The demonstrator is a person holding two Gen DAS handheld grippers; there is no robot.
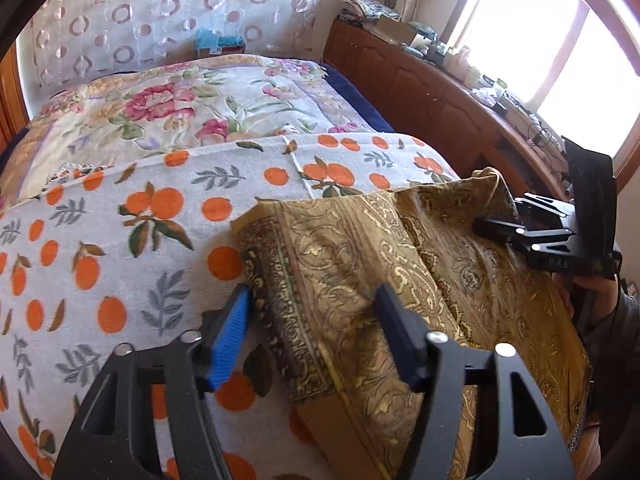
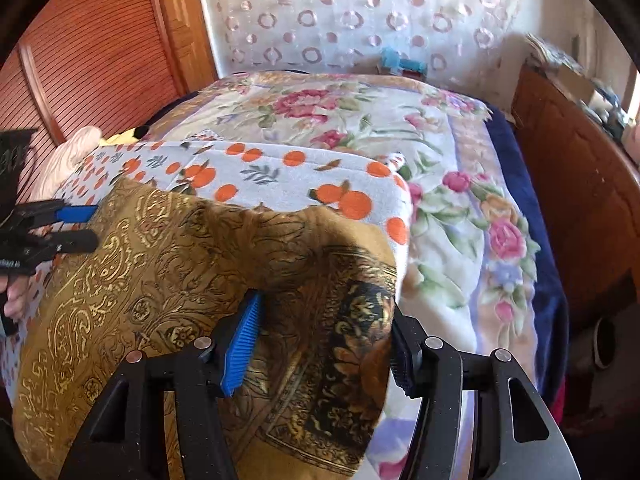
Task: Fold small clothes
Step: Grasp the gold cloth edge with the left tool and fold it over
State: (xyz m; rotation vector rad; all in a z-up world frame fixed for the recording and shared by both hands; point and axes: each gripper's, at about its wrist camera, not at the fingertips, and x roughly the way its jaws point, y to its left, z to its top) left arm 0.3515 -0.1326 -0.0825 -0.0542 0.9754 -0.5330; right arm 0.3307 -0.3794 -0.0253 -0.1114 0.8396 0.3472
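1. Gold paisley cloth [image 1: 360,264] lies on the orange-print towel [image 1: 132,216] spread across the bed [image 1: 168,96], toward the near edge; looks partly folded, with a dark-bordered edge on its left side in the left wrist view
2. Left claw [image 1: 312,320] jaws wide apart, straddling the cloth's dark-bordered left edge, nothing pinched; blue pad [image 1: 228,344] sits just outside the edge over the towel
3. Right claw [image 2: 324,336] jaws also apart, over the cloth's right corner where a hump of fabric bulges up; no grip on it as far as I can tell
4. Risk: left claw closes with its outer finger over the towel and so grabs towel plus cloth, dragging the towel along
5. Risk: right claw pinches only the top layer of the hump, layers separate, fold goes crooked
6. Risk: cloth looks thin and slippery, could slide off the towel's right edge toward the floral blanket [image 2: 472,216] if pulled unevenly
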